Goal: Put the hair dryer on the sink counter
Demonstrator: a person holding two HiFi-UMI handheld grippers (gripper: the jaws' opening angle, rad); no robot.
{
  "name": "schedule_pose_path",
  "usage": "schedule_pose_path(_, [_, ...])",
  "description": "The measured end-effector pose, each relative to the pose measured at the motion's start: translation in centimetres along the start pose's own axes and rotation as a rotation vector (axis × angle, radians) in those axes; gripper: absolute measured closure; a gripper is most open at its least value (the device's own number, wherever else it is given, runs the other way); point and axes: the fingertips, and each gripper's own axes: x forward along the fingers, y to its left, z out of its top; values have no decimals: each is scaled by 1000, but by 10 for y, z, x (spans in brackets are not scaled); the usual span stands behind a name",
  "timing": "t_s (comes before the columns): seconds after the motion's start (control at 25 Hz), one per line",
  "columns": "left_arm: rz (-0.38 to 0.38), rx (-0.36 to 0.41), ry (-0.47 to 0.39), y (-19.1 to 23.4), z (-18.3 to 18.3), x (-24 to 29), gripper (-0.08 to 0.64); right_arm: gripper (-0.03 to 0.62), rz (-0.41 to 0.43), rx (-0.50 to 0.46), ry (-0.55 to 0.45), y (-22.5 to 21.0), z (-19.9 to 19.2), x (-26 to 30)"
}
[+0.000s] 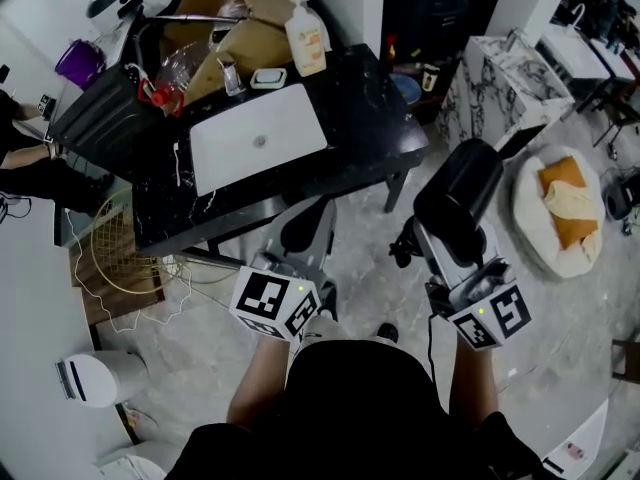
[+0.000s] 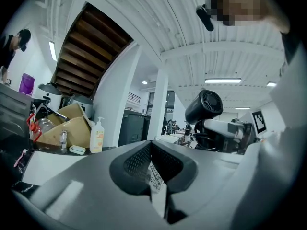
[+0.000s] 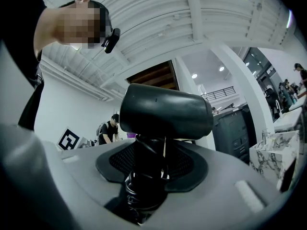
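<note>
The hair dryer is clamped by its handle in my right gripper, barrel on top and its cord wound round the handle between the pads. It hangs over the floor, to the near right of the sink counter and well apart from it. My left gripper has its jaws drawn together, with only a thin slit between them. I hold both grippers low in front of my body, pointing away from me.

A white basin is sunk into the counter, and a soap bottle stands at the far edge. Beside the bottle is a cardboard box whose contents I can't make out. On the floor to the right, a round white cushion holds an orange cloth.
</note>
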Motion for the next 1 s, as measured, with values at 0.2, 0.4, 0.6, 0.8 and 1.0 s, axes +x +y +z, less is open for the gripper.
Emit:
schedule_pose_path(0.2, [-53, 0, 16, 37, 6, 11, 560, 408, -55, -9, 14, -2, -3, 38])
schedule_pose_path(0.4, [-104, -11, 22, 72, 11, 25, 560, 408, -107, -31, 28, -1, -9, 73])
schedule_pose_path(0.6, [-163, -8, 29, 99, 16, 38, 560, 408, -162, -20, 25, -2, -16, 102])
schedule_pose_path(0.8, [-214, -17, 21, 118, 22, 44, 560, 408, -216, 4, 37, -5, -28, 123])
schedule_pose_path(1.0, [-236, -19, 32, 132, 20, 49, 560, 408, -251, 9, 47, -9, -36, 136])
